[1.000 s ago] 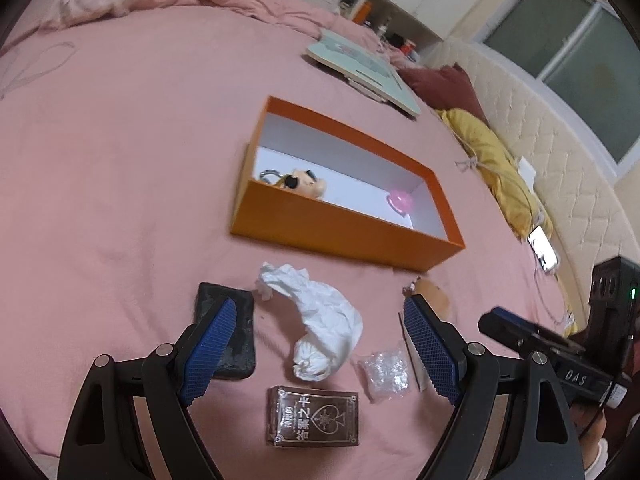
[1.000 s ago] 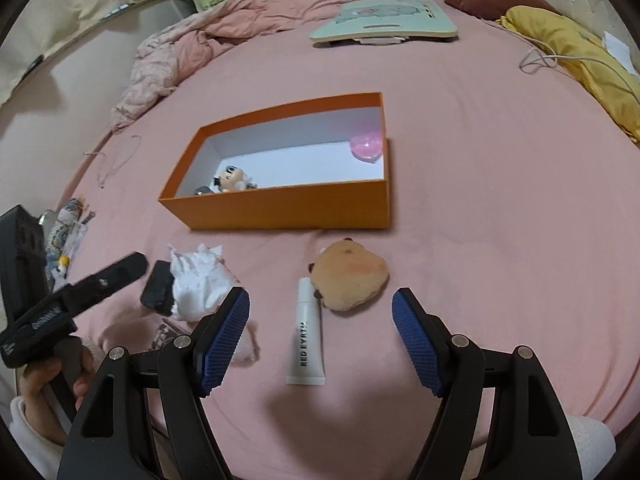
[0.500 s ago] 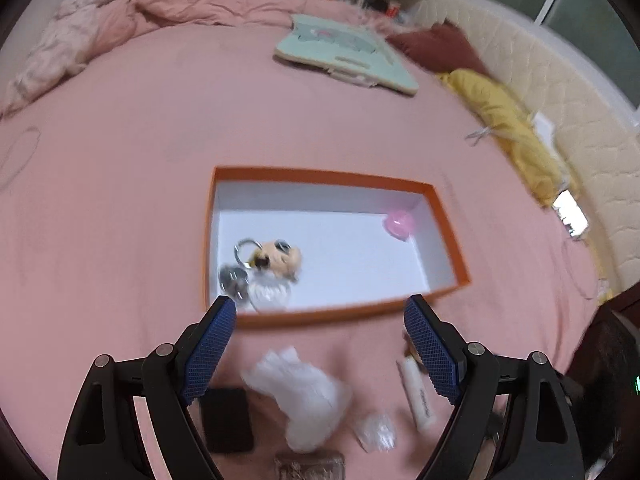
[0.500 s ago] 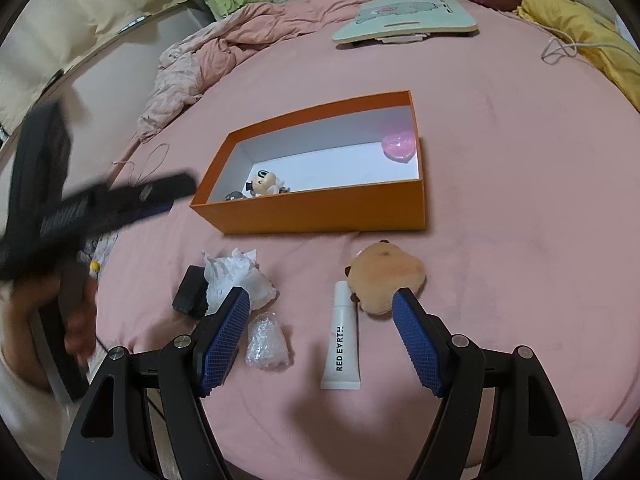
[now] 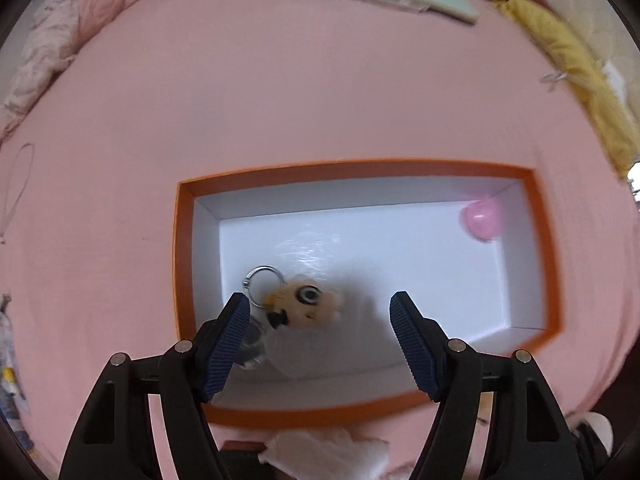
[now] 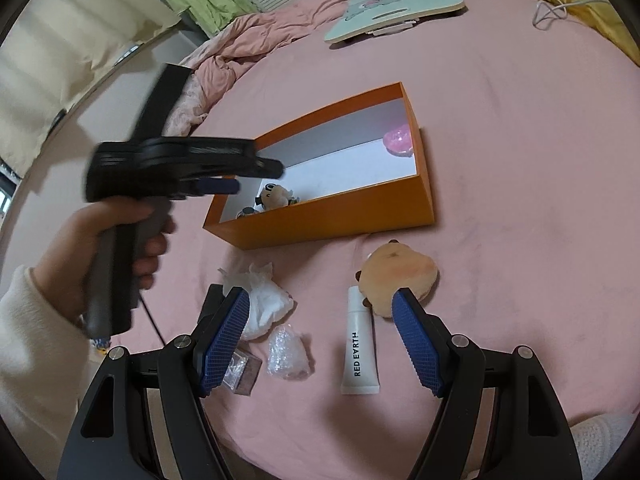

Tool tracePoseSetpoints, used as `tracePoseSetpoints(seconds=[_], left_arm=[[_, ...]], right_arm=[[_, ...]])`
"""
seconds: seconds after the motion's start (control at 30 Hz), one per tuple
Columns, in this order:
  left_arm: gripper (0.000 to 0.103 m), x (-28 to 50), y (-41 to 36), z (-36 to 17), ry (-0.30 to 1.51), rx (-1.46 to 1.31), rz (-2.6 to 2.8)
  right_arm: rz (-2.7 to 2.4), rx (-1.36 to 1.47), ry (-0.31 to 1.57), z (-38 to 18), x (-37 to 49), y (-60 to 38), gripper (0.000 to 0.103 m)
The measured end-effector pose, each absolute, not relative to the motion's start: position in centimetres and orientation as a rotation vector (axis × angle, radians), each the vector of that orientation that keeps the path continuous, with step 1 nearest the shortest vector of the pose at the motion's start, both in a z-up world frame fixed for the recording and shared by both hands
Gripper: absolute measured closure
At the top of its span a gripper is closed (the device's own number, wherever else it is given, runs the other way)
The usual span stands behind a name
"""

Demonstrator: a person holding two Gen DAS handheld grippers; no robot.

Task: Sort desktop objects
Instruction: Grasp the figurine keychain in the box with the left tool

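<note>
The box [image 5: 184,280] is orange outside and white inside, on a pink sheet [image 5: 280,100]. In it lie a cream keychain toy [image 5: 308,304] with a black-ringed eye and a silver ring, and a glossy pink ball [image 5: 482,218]. Both grippers have black frames and blue gridded pads [image 6: 222,344]. The tube [image 6: 359,354] is white with black lettering, the plush [image 6: 400,276] tan with a rosy patch, the tissue [image 6: 262,300] white, the board [image 6: 396,4] mint green, the sleeve [image 6: 28,344] cream.
</note>
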State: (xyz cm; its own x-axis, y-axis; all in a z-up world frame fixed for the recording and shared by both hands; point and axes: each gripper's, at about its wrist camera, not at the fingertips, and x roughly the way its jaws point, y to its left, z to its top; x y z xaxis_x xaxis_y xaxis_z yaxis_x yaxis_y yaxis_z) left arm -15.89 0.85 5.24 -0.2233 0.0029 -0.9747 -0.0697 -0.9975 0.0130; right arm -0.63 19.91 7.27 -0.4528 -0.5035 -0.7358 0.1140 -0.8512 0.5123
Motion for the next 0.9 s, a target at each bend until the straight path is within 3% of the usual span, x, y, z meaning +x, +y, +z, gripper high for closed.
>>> tracePoseSetpoints(seconds=[0.1,0.17,0.2,0.5,0.9], left_arm=[[0.031,-16.3,1.1,3.4,0.114,-1.982,2.377],[0.045,-16.3,1.7,2.8,0.209,-1.983,2.379],[0.060,-16.3,1.9,2.7,0.251,-1.981,2.385],[0.059,-15.1,0.1,5.4,0.068,-1.871,2.383],[0.059,-7.3,-2.6,18.1,-0.164,-1.445,2.455]], right_arm=[[-2.328,1.374,-0.577,7.2,-0.7,20.0,0.029],[-2.322,1.376,-0.592,7.0,-0.9,20.1,0.029],[-2.318,1.379,-0.599,6.9,-1.0,20.1,0.029],[-2.308,1.385,-0.622,6.6,-1.2,20.1,0.029],[-2.332,1.371,-0.637,6.8,-1.1,20.6,0.029]])
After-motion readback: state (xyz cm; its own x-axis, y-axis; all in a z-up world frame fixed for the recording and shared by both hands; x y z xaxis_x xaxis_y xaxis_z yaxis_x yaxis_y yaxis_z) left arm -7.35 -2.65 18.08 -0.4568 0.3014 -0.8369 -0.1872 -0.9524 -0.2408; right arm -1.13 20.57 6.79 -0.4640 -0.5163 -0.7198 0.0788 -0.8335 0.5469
